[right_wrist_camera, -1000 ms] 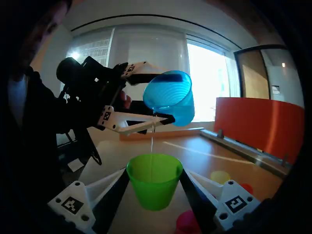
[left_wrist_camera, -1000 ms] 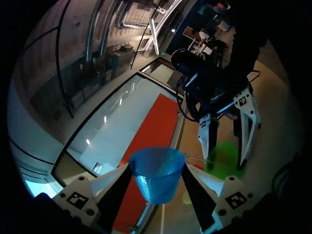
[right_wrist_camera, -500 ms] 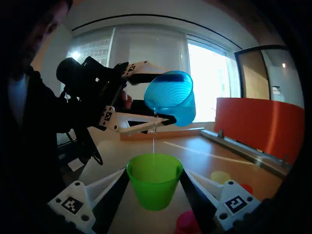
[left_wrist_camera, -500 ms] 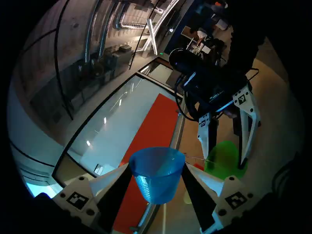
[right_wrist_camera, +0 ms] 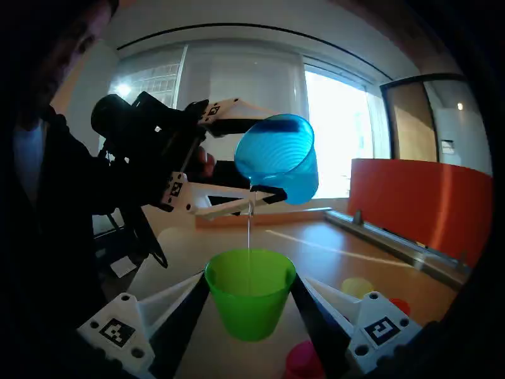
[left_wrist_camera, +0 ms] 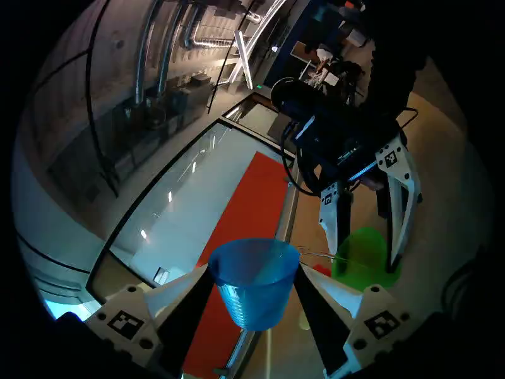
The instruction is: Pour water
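Note:
In the left gripper view my left gripper (left_wrist_camera: 252, 287) is shut on a translucent blue cup (left_wrist_camera: 254, 290), tipped on its side. The right gripper view shows that blue cup (right_wrist_camera: 278, 158) tilted above a green cup (right_wrist_camera: 250, 300), with a thin stream of water (right_wrist_camera: 249, 230) falling from its rim into the green one. My right gripper (right_wrist_camera: 250, 303) is shut on the green cup, held upright over the wooden table (right_wrist_camera: 328, 249). In the left gripper view the green cup (left_wrist_camera: 363, 256) sits between the right gripper's white fingers (left_wrist_camera: 401, 208).
An orange panel (right_wrist_camera: 423, 196) and a metal rail (right_wrist_camera: 391, 243) border the table on the right. Yellow (right_wrist_camera: 356, 286), red (right_wrist_camera: 399, 306) and pink (right_wrist_camera: 303, 360) cups lie on the table near the green cup. A person's dark sleeve (right_wrist_camera: 69, 196) holds the left gripper. Bright windows stand behind.
The blue cup has shifted slightly and tipped a little more; the water stream keeps falling into the green cup. The green cup has stayed in place.

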